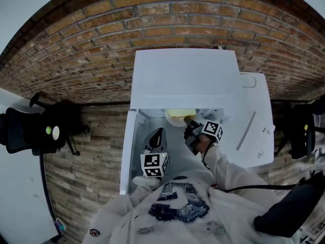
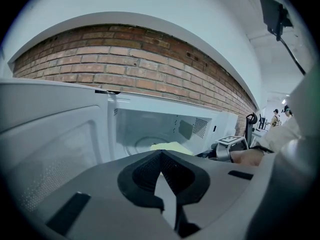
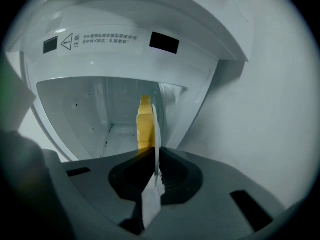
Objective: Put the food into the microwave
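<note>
Brick wall (image 1: pixel 101 34): rough red-brown courses behind everything.
Microwave (image 1: pixel 185 78): smooth white box against the wall. Door (image 2: pixel 50 154) swung out to the left, with a fine perforated mesh in its window. The head view gives only the flat top and the cavity mouth. The left gripper view shows the glossy white interior and a vent grid on the far side wall. The right gripper view shows a printed warning label above the opening.
Plate (image 1: pixel 175 121): thin, white, round, inside the cavity mouth. It is edge-on in the right gripper view.
Food (image 1: pixel 181 113): pale yellow, flat slab on the plate, inside the microwave. Whether the plate rests on the floor is not resolvable.
Right gripper (image 1: pixel 189 122): dark ribbed pads clenched on the plate's near rim.
Left gripper (image 1: pixel 157 136): jaws pressed together, nothing between them, held just outside the opening beside the door.
</note>
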The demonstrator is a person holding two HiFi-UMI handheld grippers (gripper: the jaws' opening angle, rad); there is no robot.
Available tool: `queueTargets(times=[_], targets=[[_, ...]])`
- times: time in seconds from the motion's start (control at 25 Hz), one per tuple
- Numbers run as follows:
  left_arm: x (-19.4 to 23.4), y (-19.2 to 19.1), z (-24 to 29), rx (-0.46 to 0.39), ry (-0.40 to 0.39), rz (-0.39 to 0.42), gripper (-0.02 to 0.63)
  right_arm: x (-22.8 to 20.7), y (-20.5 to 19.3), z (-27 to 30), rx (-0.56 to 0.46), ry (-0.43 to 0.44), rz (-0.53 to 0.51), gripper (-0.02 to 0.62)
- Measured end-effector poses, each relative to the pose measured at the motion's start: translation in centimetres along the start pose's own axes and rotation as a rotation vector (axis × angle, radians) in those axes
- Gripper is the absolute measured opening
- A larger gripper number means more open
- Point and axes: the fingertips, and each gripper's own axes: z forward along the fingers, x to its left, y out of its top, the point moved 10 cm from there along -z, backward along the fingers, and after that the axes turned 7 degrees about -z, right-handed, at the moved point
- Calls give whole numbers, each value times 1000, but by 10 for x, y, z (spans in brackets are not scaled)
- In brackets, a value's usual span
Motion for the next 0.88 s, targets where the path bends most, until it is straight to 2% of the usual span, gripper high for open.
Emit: queueTargets(times=[0.88], targets=[[-2,-2,6,25,-23,-7,8,1,10,13,-30,-12,49,32]])
